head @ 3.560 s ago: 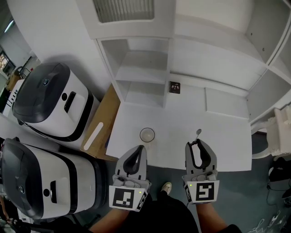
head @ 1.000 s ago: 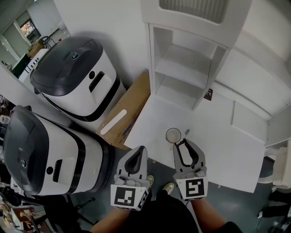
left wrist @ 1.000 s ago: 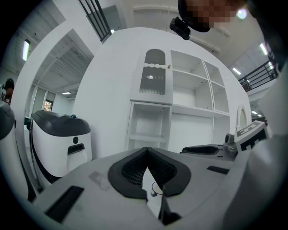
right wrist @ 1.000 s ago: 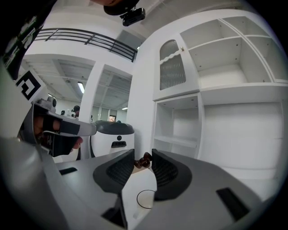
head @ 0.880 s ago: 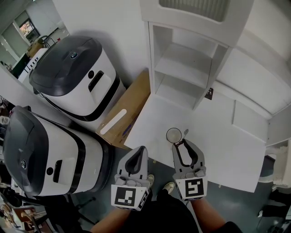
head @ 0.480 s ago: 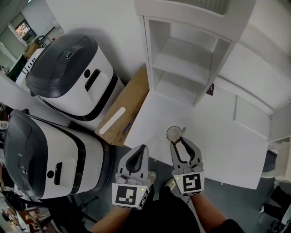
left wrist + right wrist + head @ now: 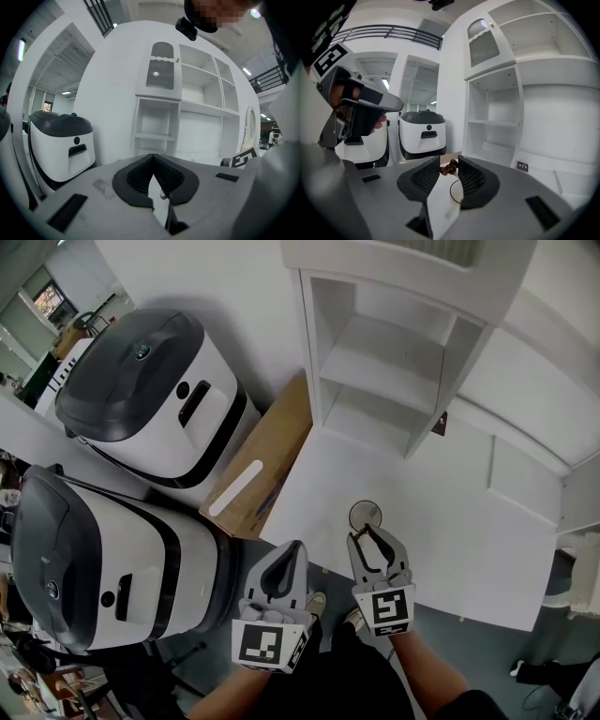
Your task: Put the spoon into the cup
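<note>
**White room, grey grippers, black-and-white markers**

The table (image 7: 469,521) and the shelf unit (image 7: 384,362) are plain white. The far machine (image 7: 141,399) and the near machine (image 7: 84,568) are white with dark grey tops and black bands. The cardboard box (image 7: 272,460) is brown with a white strip. The left gripper (image 7: 292,547) and the right gripper (image 7: 367,532) are light grey with black ribbed pads, and each bears black squares on white at its back. The spoon (image 7: 449,168) shows glossy brown. The cup (image 7: 365,515) looks clear with a dark rim. The small card (image 7: 439,423) is black.
</note>
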A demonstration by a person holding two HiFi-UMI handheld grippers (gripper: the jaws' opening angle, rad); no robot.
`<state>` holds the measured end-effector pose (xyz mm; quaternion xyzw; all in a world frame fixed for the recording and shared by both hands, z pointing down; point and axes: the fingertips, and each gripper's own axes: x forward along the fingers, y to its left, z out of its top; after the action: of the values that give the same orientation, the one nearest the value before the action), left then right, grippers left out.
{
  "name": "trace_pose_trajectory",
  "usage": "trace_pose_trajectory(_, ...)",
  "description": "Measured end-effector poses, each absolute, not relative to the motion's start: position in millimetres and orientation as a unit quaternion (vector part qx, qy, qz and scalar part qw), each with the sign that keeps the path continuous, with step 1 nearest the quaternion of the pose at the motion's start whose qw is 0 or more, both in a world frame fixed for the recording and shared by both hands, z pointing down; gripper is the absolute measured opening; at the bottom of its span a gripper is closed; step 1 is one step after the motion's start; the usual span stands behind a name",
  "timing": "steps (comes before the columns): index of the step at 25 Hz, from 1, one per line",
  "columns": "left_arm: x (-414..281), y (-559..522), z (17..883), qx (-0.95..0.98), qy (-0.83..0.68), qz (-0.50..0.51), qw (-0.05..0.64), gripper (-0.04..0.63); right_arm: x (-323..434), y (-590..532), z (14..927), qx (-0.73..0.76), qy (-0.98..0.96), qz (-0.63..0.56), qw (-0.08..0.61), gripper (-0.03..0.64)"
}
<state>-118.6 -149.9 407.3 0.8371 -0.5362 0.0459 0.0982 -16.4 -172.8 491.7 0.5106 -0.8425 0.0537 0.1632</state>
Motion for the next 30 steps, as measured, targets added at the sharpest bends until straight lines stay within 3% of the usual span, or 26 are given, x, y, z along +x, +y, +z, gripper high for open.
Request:
trace_pose_trajectory(18, -123.3, -146.7, 407.0, 0.832, -0.544, 0.047, 0.099, 0.006, -3.1, -190.1, 531.0, 0.514, -0.831, 0.151, 0.148, 0.175)
trace_pose_trajectory(27, -121.7, -145.9, 409.7, 0.834, -0.541, 0.048, 0.102, 0.006, -5.9, -188.8, 545.8, 0.505, -0.832, 0.149, 0.176, 0.175)
trace_pose_trajectory(30, -120.7, -144.6, 407.5, 0.835, -0.54, 0.048, 0.099, 0.006, -4.8, -189.0, 546.0, 0.508, -0.83, 0.148, 0.175, 0.206)
